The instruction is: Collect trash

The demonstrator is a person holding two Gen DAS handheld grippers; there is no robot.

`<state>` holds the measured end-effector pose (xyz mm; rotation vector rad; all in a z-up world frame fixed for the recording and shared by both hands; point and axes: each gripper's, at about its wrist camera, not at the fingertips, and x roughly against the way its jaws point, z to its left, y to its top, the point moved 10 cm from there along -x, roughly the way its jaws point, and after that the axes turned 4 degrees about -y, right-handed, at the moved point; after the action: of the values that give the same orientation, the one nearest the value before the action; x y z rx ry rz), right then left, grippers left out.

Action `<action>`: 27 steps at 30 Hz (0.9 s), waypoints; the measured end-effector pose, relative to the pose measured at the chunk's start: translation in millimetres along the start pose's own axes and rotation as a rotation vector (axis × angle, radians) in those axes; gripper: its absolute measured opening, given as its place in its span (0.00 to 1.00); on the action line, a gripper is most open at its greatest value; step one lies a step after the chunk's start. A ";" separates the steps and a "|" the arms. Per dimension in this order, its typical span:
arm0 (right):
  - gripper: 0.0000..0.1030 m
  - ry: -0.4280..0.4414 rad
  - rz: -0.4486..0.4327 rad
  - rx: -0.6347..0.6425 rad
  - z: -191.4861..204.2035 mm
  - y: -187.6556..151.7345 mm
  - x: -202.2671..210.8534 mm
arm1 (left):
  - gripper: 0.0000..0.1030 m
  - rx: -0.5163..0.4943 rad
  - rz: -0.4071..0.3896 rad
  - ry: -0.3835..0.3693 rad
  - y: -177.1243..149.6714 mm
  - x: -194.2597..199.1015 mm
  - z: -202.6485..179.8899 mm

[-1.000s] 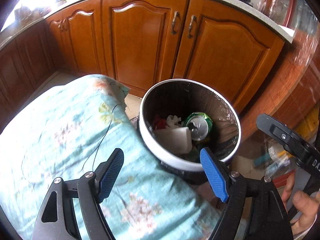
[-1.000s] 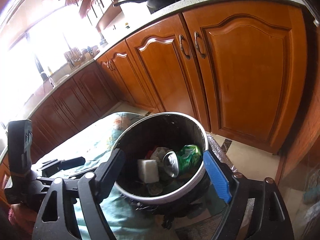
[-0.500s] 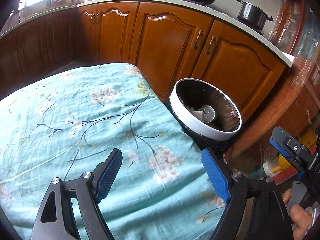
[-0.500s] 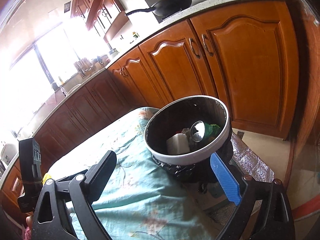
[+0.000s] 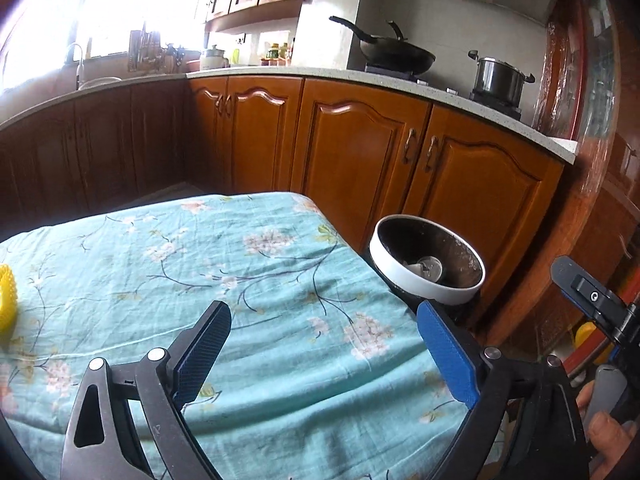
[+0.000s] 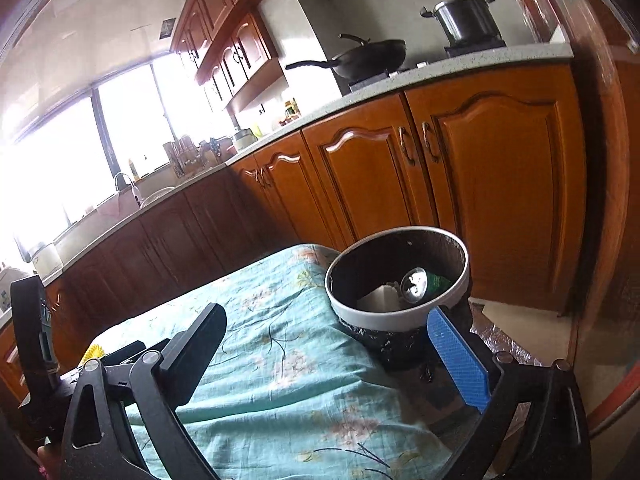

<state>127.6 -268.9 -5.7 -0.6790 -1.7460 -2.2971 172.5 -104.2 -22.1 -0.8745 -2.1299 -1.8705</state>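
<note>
Both grippers, left gripper (image 5: 324, 354) and right gripper (image 6: 332, 356), jaws just widened and empty, have drawn back from the bin (image 5: 426, 266) beside the tabletop's (image 5: 280, 272) far corner; the can (image 6: 415, 282) lies inside, deposit apparently done.

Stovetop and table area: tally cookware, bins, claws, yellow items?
Cookware: 2, the wok and the steel pot
Trash bin: 1
Claws: 2, left claw and right claw, both open and empty
Yellow item on the tablecloth: 1
Total: 6

yellow object (image 5: 7, 300) cut off at left edge, bin (image 5: 400, 276) contents mostly hidden
</note>
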 end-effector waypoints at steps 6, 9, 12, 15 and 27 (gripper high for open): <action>1.00 -0.051 -0.184 0.084 13.5 20.0 30.6 | 0.99 -0.017 -0.126 0.058 -4.4 33.9 10.5; 1.00 -0.052 -0.157 0.099 15.1 6.9 23.6 | 0.99 -0.031 -0.135 0.083 -15.5 39.5 12.4; 1.00 -0.047 -0.113 0.107 15.6 -10.1 13.2 | 0.99 -0.051 -0.139 0.102 -28.1 42.6 11.1; 1.00 -0.045 -0.090 0.119 17.1 -20.1 8.3 | 0.99 -0.071 -0.147 0.107 -31.7 43.6 9.4; 1.00 -0.050 -0.067 0.139 20.4 -29.7 6.6 | 0.99 -0.095 -0.153 0.132 -30.5 38.9 17.2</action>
<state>114.8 -239.9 -24.2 -0.6679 -1.9581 -2.1922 129.0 -77.0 -32.0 -0.6004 -2.0966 -2.0562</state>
